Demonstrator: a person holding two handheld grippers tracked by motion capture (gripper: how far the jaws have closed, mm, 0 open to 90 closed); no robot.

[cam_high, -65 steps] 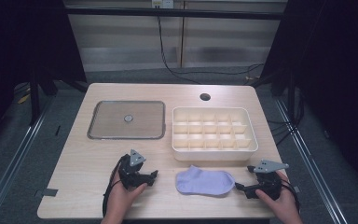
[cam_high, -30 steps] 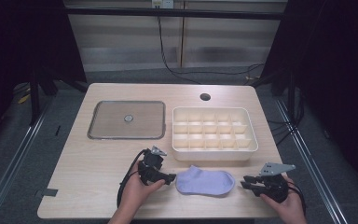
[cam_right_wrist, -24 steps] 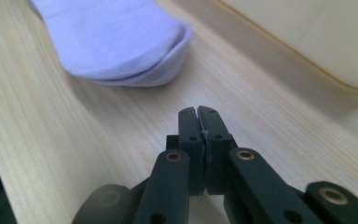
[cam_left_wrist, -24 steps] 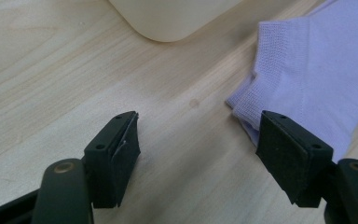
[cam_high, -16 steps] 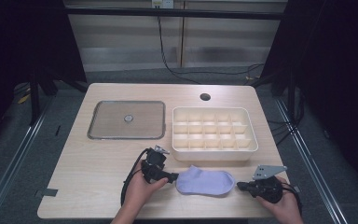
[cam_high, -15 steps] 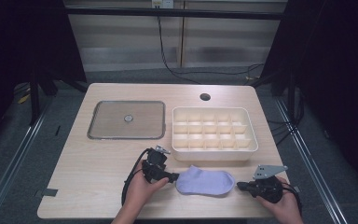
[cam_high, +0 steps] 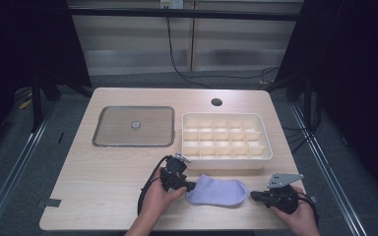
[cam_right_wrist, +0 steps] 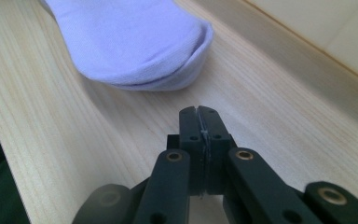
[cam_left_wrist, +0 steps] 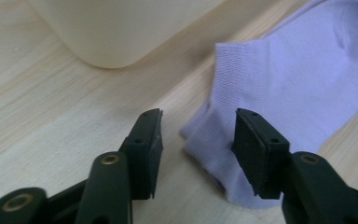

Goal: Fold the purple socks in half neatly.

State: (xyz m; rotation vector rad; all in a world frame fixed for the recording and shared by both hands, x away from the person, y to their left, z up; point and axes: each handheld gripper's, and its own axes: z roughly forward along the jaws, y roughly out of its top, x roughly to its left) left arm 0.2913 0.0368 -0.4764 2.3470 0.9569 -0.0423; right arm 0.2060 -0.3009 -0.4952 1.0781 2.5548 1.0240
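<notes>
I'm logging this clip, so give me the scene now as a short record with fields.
Sock: lilac sock flat on the table
Left tool: left tool open, jaws either side of the sock's cuff corner
Right tool: right tool shut, short of the sock's toe, apart from it
Organizer: cream divided tray behind the sock
Lid: grey lid left of the tray

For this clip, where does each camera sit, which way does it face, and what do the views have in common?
High view: fixed above the person's side, looking forward and down on the table; both hands, the left claw and right claw show.
Left gripper view: rides the left claw, looking along its open jaws at the cuff end of the sock, with the divided tray behind.
Right gripper view: rides the right claw, jaws shut, facing the sock's toe.
Shared: all three show the lilac sock and wooden tabletop.
</notes>
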